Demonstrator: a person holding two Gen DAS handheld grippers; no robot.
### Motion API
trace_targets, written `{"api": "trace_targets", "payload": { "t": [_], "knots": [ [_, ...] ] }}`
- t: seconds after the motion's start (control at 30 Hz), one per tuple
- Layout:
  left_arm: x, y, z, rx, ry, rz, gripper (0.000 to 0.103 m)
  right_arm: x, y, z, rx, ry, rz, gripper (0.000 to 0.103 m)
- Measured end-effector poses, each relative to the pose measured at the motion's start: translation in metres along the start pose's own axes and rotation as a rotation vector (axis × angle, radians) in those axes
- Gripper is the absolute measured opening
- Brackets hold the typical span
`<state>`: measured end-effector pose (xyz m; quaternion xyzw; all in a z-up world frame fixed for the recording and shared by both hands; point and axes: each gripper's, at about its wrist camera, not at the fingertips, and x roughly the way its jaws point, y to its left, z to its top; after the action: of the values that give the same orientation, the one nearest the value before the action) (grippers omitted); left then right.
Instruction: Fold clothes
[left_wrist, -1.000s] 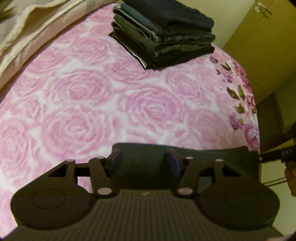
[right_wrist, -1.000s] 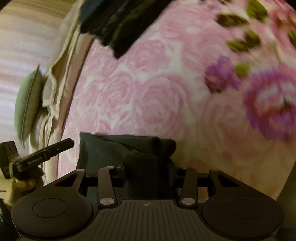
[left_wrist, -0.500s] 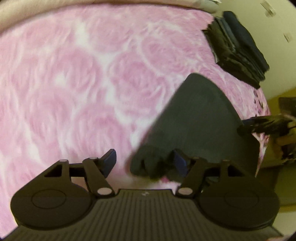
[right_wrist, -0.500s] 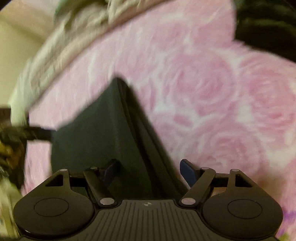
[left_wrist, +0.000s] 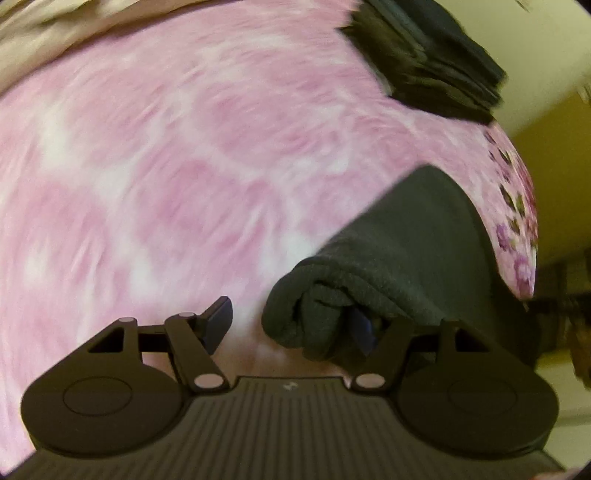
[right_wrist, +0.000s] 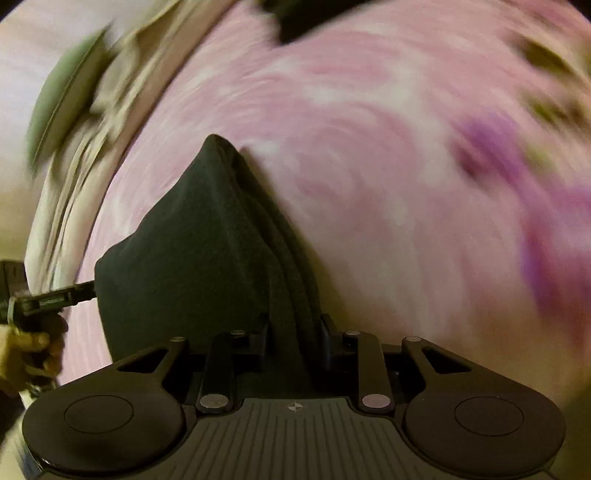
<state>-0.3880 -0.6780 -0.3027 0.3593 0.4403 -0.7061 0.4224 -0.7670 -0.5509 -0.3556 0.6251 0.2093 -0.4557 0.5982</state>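
In the left wrist view, the left gripper (left_wrist: 291, 325) is standing spread wide, grasping nothing. A bunched corner of the dark charcoal knit garment (left_wrist: 402, 254) is draping over its right finger (left_wrist: 360, 328), while the left finger (left_wrist: 218, 321) is sitting bare over the pink rose-print bedspread (left_wrist: 177, 155). The garment is lying on the bedspread toward the right edge of the bed. A stack of folded dark clothes (left_wrist: 428, 55) is resting at the far end, well apart.

In the right wrist view, heavily blurred, the right gripper (right_wrist: 293, 341) is clenching a thick fold of the dark charcoal knit garment (right_wrist: 199, 240), which is rising to a peak ahead. The left gripper (right_wrist: 55, 295) is showing at the garment's left edge. A green cushion (right_wrist: 62, 99) is lying beside beige bedding (right_wrist: 122, 81).
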Motion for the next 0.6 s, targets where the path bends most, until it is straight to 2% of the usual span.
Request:
{"api": "trace_targets", "payload": {
  "t": [0.07,0.13,0.2,0.27,0.3,0.33,0.37,0.4,0.43,0.47,0.53,0.6],
  "knots": [
    [0.006,-0.017,0.016,0.082,0.0,-0.007,0.063,-0.013,-0.004,-0.038,0.147,-0.047,-0.016,0.026],
    [0.003,-0.03,0.021,0.122,-0.016,-0.025,0.063,-0.023,-0.005,-0.077,0.274,-0.081,-0.029,0.026],
    [-0.007,-0.035,0.015,0.125,-0.027,-0.049,0.063,-0.028,-0.002,-0.104,0.311,-0.083,-0.03,0.026],
    [-0.02,-0.032,-0.003,0.089,-0.031,-0.056,0.064,-0.039,0.002,-0.109,0.288,-0.09,-0.043,0.027],
    [-0.026,-0.031,-0.012,0.071,-0.032,-0.06,0.064,-0.044,0.004,-0.111,0.276,-0.093,-0.049,0.037],
    [-0.032,-0.029,-0.021,0.054,-0.034,-0.063,0.064,-0.051,0.008,-0.107,0.242,-0.095,-0.066,0.042],
    [-0.039,-0.027,-0.03,0.036,-0.036,-0.067,0.064,-0.059,0.015,-0.098,0.181,-0.107,-0.084,0.051],
    [-0.045,-0.026,-0.038,0.018,-0.038,-0.07,0.064,-0.066,0.023,-0.091,0.109,-0.121,-0.098,0.066],
    [-0.052,-0.024,-0.05,-0.015,-0.041,-0.071,0.064,-0.073,0.031,-0.081,0.03,-0.136,-0.114,0.072],
    [-0.059,-0.021,-0.064,-0.06,-0.045,-0.069,0.064,-0.078,0.04,-0.068,-0.055,-0.148,-0.122,0.076],
    [-0.067,-0.02,-0.091,-0.15,-0.05,-0.073,0.065,-0.079,0.059,-0.041,-0.211,-0.133,-0.113,0.076],
    [-0.071,-0.027,-0.119,-0.196,-0.027,-0.073,0.065,-0.073,0.08,-0.01,-0.375,-0.079,-0.086,0.076]
  ]
}}
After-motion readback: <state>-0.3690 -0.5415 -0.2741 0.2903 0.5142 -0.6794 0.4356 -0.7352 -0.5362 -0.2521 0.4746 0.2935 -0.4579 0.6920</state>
